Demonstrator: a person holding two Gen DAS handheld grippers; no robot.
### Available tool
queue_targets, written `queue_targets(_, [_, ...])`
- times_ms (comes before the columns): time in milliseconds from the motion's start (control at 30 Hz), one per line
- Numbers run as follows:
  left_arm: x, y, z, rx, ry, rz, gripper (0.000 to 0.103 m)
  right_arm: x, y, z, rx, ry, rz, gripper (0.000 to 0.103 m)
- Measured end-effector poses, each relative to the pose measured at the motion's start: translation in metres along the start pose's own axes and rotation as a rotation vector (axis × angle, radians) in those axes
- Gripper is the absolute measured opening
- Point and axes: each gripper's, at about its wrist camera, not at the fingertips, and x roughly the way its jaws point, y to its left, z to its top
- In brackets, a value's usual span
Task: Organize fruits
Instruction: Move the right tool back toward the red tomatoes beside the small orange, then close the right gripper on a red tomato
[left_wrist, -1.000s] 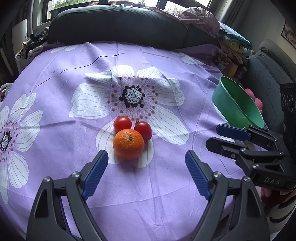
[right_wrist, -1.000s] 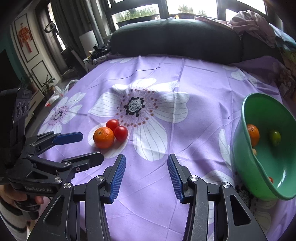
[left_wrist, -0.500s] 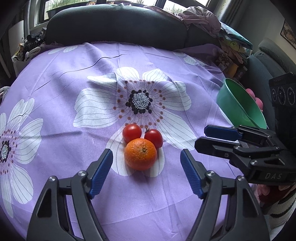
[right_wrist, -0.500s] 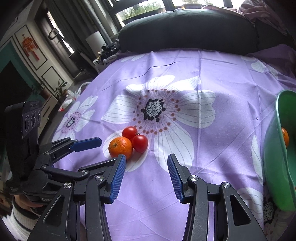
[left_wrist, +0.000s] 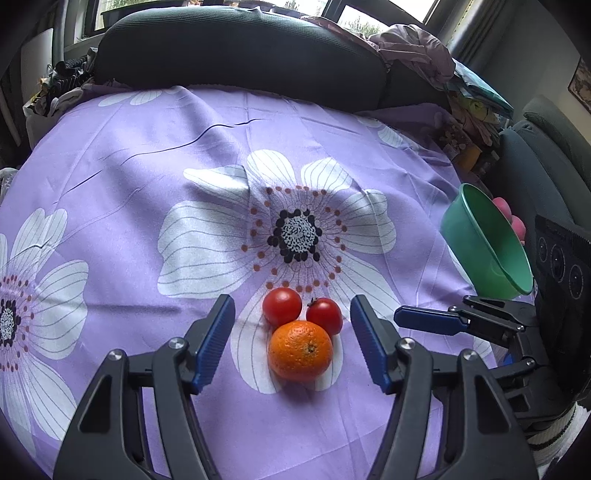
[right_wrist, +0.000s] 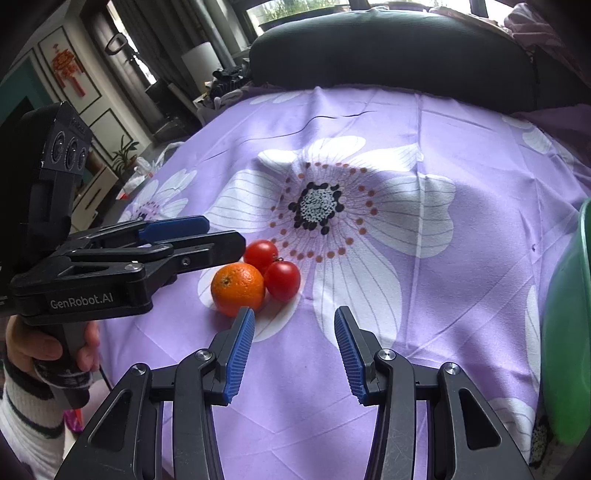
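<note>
- The round orange citrus fruit with dimpled peel (left_wrist: 300, 350) lies on the purple cloth printed with big white flowers (left_wrist: 147, 177), on a white petal, touching two small glossy red tomatoes (left_wrist: 282, 305) that sit just behind it
- The left gripper, black tongs with ribbed blue pads (left_wrist: 291, 343), hangs over the fruit pile with the orange between its jaws; the jaws have just been closing but the pads are still apart from the peel on both sides, so nothing is held
- The right gripper (right_wrist: 293, 354) of the same make is partly open and empty, hovering over bare cloth just beside the orange, its left pad near the fruit but not gripping it
- Handling, as a judgement: the orange looks firm and fairly light, and its pebbled skin should hold well on ribbed pads; take it across its widest middle so it cannot squirt out
- The tomatoes look smooth, thin-skinned and easy to bruise or split, and one keeps a small stem; they call for a gentler squeeze
- Because all three touch, closing on the orange may nudge the tomatoes and set them rolling on the soft, creased cloth
- The green plastic bowl (left_wrist: 484, 247) stands tilted at the right edge of the cloth, well apart from the pile; fingers show behind its rim
- Open cloth lies between pile and bowl, though the right gripper stands in that path
- A dark cushioned seat back (left_wrist: 240, 51) bounds the far side, and the cloth falls away at the left
</note>
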Motion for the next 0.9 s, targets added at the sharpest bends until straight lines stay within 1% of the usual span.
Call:
queue_targets(167, [0.008,0.007,0.007,-0.037,0.021,-0.027,0.060,0.008,0.003,0.004,-0.014,0.006,0.005,0.048])
queue_targets(267, [0.016,0.007,0.014,-0.027,0.048,-0.021,0.054,0.011,0.003,0.009,-0.033,0.000,-0.030,0.048])
queue_targets(300, [0.020,0.008,0.015,-0.022,0.065,-0.018,0.051,0.014,0.003,0.011,-0.039,0.007,-0.047,0.048])
queue_targets(333, [0.023,0.007,0.017,-0.015,0.079,-0.013,0.048,0.017,0.002,0.013,-0.046,0.019,-0.060,0.048])
queue_targets(467, [0.030,0.005,0.018,0.053,0.121,0.036,0.047,0.027,0.008,0.015,-0.111,0.061,-0.066,0.048])
queue_targets(533, [0.034,0.006,0.017,0.085,0.145,0.053,0.046,0.033,0.010,0.017,-0.140,0.081,-0.074,0.046])
queue_targets(567, [0.036,0.005,0.017,0.101,0.160,0.057,0.046,0.036,0.012,0.017,-0.156,0.090,-0.078,0.043])
queue_targets(600, [0.039,0.006,0.017,0.117,0.175,0.061,0.046,0.038,0.014,0.018,-0.175,0.095,-0.085,0.043])
queue_targets(733, [0.045,0.002,0.018,0.160,0.196,0.056,0.045,0.048,0.015,0.024,-0.222,0.112,-0.102,0.043])
queue_targets(767, [0.047,0.001,0.017,0.171,0.201,0.053,0.045,0.051,0.015,0.025,-0.230,0.115,-0.105,0.040])
queue_targets(800, [0.050,-0.001,0.017,0.178,0.205,0.053,0.044,0.053,0.016,0.026,-0.242,0.118,-0.104,0.038])
queue_targets(900, [0.055,-0.002,0.018,0.181,0.207,0.061,0.037,0.058,0.017,0.027,-0.265,0.118,-0.105,0.034])
